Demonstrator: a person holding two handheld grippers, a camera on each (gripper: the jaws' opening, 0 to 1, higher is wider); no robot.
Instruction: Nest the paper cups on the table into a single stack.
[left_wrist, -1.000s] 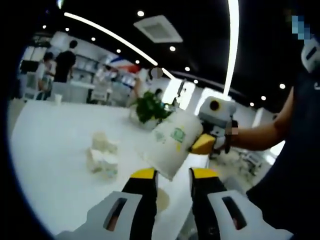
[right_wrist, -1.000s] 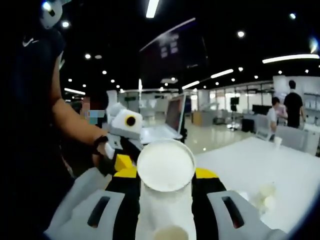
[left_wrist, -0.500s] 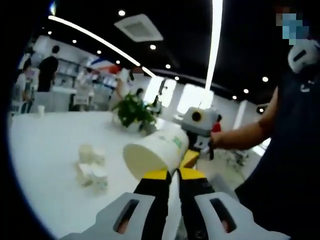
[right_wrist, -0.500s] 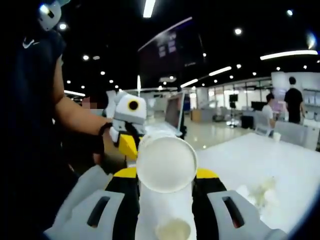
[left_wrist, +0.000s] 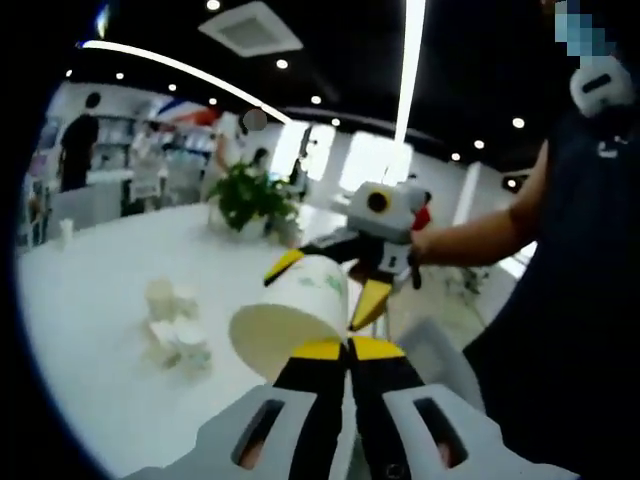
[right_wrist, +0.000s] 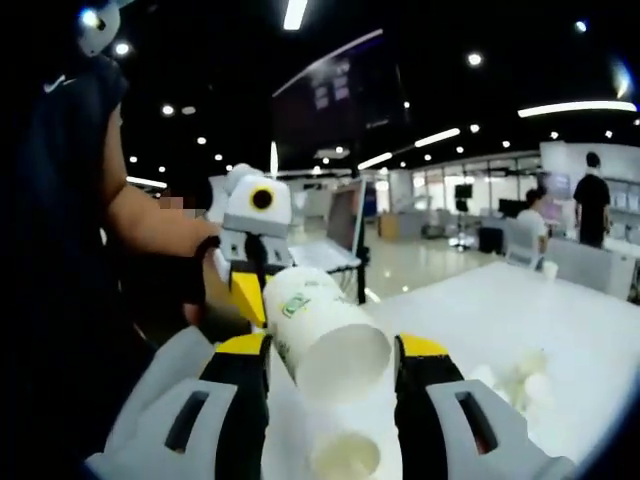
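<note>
A white paper cup (left_wrist: 290, 318) with a green logo hangs in the air over the white table (left_wrist: 90, 300), its mouth turned toward the left gripper view. My left gripper (left_wrist: 348, 347) is shut on the cup's rim. My right gripper (left_wrist: 325, 287) stands open around the cup's base end, yellow fingers (left_wrist: 368, 305) spread clear of the wall. In the right gripper view the cup (right_wrist: 325, 330) lies between the wide jaws of my right gripper (right_wrist: 332, 345), and my left gripper (right_wrist: 262, 295) sits at its far end. Another cup mouth (right_wrist: 345, 455) shows below.
Small white pieces (left_wrist: 175, 320), blurred, lie on the table and appear again (right_wrist: 525, 375). A potted plant (left_wrist: 250, 200) stands at the far edge, a laptop (right_wrist: 345, 230) beyond the table. A lone cup (left_wrist: 65, 232) sits far off. People stand in the background.
My left gripper closed on the cup's rim, and my right gripper, which held the cup, has opened its jaws. The cup now tilts with its mouth toward the left camera.
</note>
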